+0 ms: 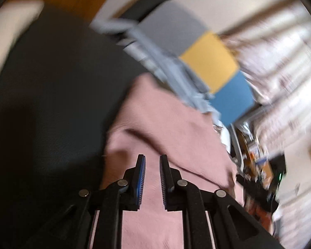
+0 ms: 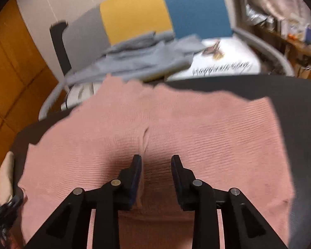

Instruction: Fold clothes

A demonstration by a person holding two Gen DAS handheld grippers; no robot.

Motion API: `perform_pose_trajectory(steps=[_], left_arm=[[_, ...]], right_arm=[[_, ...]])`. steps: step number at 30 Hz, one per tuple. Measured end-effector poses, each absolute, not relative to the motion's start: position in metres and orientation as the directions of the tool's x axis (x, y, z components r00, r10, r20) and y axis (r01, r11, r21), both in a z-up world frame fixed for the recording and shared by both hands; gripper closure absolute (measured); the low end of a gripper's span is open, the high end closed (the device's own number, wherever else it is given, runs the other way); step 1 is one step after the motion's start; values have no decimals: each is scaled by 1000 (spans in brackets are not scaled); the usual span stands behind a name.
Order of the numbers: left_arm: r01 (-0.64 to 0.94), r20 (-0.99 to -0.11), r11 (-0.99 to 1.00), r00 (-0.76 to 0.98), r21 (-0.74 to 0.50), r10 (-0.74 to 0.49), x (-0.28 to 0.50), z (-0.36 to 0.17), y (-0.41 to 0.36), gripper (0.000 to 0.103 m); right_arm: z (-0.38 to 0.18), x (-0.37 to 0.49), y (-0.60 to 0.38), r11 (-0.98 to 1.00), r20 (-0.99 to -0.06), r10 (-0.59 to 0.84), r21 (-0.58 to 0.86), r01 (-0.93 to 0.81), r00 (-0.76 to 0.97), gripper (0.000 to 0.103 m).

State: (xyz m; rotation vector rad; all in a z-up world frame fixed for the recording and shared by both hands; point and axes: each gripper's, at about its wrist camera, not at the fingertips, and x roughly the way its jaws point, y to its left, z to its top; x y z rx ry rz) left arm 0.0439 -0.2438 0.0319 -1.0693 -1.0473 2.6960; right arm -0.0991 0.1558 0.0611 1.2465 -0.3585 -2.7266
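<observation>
A pink ribbed knit garment [image 2: 197,128] lies spread on a black tabletop [image 2: 296,95], with a small raised crease [image 2: 145,139] near its middle. My right gripper [image 2: 156,157] hovers open just above the cloth, right behind that crease, and a ridge of pink fabric runs along its left finger [image 2: 134,174]. The left wrist view is blurred. In it my left gripper [image 1: 152,156] sits over the pink garment [image 1: 155,120] near its edge. The jaws stand a narrow gap apart with nothing between them.
Rumpled grey clothing [image 2: 143,58] lies beyond the table's far edge, next to a white printed fabric [image 2: 224,66]. Behind stands a grey, yellow and blue panel [image 2: 134,10]. A beige item [image 2: 5,176] lies at the table's left end. Wooden floor [image 2: 10,62] shows left.
</observation>
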Motion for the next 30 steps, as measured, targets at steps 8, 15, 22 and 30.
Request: perform_pose_trajectory(steps=[8, 15, 22, 30], left_arm=[[96, -647, -935, -746, -341, 159, -37, 60, -205, 88], [194, -680, -918, -726, -345, 102, -52, 35, -228, 90], [290, -713, -892, -700, -345, 48, -67, 11, -250, 95], [141, -691, -951, -717, -274, 92, -47, 31, -202, 87]], right_arm=[[71, -92, 90, -935, -709, -348, 216, 281, -613, 98], [41, -128, 44, -927, -766, -292, 80, 366, -572, 98], [34, -132, 65, -958, -756, -258, 121, 260, -602, 103], [41, -101, 72, -911, -758, -369, 178, 373, -539, 99]])
